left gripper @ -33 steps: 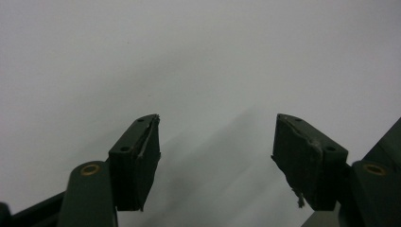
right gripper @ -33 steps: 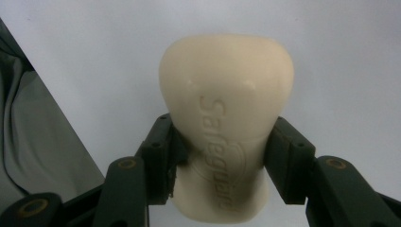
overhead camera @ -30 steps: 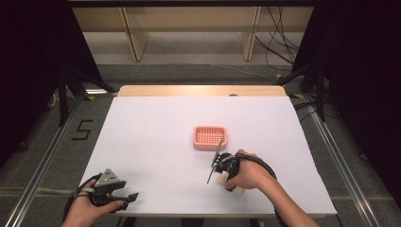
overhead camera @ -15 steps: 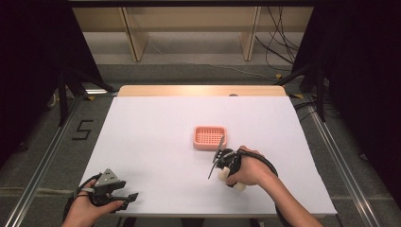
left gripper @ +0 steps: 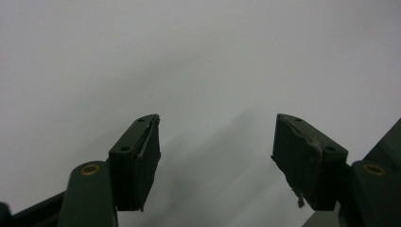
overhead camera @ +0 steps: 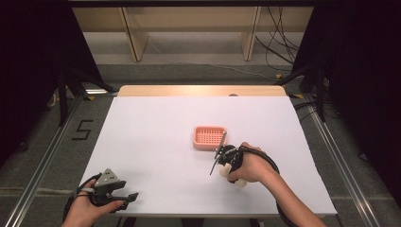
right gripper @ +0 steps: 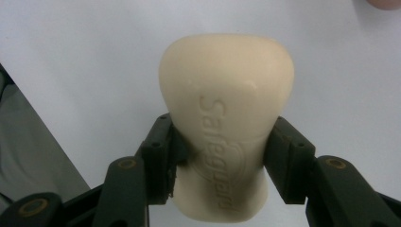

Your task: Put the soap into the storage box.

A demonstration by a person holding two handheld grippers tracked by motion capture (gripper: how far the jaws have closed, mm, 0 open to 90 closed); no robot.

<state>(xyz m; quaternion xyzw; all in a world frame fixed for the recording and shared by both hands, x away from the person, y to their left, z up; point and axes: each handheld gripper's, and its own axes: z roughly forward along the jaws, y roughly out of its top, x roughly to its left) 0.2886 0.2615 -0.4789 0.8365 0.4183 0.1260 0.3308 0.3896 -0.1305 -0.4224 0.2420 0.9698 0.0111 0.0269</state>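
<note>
White table top (overhead camera: 156, 142) over a wooden board, grey floor around it, wooden shelving behind. Landmark: pink perforated soap dish (overhead camera: 209, 137), sitting a little right of the table's centre. Right gripper (overhead camera: 218, 158) is just in front of the dish, on the person's side, held in the right hand (overhead camera: 248, 166). In the right gripper view the jaws press on both long sides of a cream soap bar (right gripper: 226, 123), clamped at its lower half; embossed lettering runs along the bar's face, and the rounded far end projects past the jaw tips, with white table behind it. Bar is apart from the dish, not in it. Left gripper (overhead camera: 130, 196) is well apart from the dish, near the front left corner of the table, in the left hand (overhead camera: 92, 205). Left gripper view: jaws spread wide, bare white surface between them.
</note>
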